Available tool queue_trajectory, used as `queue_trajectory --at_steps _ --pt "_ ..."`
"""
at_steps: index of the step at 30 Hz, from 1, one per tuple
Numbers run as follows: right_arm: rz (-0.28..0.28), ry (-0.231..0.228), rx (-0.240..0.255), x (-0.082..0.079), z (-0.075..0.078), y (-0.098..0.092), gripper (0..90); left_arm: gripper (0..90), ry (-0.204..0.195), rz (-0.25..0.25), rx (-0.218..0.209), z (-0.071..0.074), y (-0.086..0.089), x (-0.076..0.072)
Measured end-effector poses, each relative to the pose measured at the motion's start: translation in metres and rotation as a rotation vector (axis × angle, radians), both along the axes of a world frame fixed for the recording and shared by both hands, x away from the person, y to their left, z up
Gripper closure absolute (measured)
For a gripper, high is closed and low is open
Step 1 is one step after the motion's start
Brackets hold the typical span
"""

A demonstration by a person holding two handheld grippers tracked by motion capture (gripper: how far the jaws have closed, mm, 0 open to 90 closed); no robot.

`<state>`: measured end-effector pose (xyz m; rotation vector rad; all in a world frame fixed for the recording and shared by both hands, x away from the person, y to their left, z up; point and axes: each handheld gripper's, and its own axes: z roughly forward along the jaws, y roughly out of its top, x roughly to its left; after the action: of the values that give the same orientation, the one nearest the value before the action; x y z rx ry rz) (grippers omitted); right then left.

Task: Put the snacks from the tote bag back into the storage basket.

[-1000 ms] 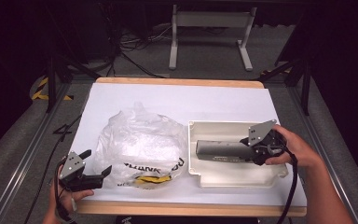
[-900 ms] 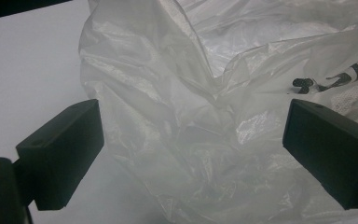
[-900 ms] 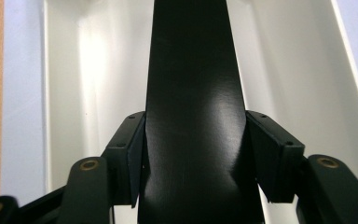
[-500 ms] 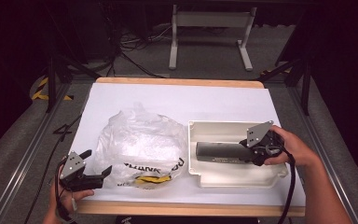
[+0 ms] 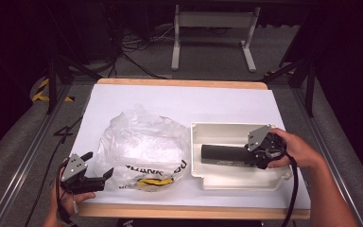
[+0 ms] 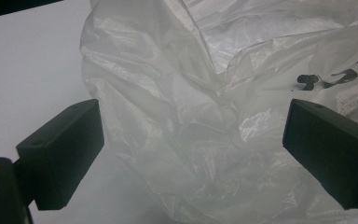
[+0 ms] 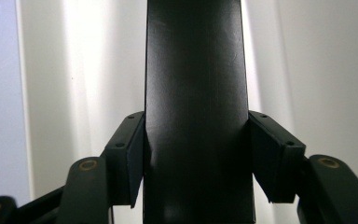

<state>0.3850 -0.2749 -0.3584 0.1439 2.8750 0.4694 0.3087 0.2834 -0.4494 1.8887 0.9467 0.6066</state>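
White table [image 5: 137,101]: my right tool [image 5: 254,152] clamps black bar [image 5: 224,154] in tray [image 5: 238,182]; left tool [image 5: 99,177] gapes beside bag [image 5: 144,144]. Next: lift bar, bag it.

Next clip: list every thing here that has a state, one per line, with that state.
Right gripper: shut on the black cylindrical tube.
Black cylindrical tube: lying level over the white plastic tray, gripped at one end.
White plastic tray: upright, open-topped, on the table.
Left gripper: open, jaws either side of the bag.
Clear crumpled plastic bag: lying rumpled beside the tray, not gripped.
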Motion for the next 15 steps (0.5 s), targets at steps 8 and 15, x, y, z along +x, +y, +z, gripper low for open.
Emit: queue_trajectory --at_steps 8,15 --pt "-0.015 -0.017 -0.032 0.0002 -0.0014 -0.0025 41.8 6.1 0.004 -0.001 0.004 -0.0008 -0.0011 0.0006" --pt "-0.023 -0.043 -0.034 0.0003 -0.0008 -0.0061 40.6 6.1 0.007 -0.002 0.008 -0.0010 -0.0013 0.0009"
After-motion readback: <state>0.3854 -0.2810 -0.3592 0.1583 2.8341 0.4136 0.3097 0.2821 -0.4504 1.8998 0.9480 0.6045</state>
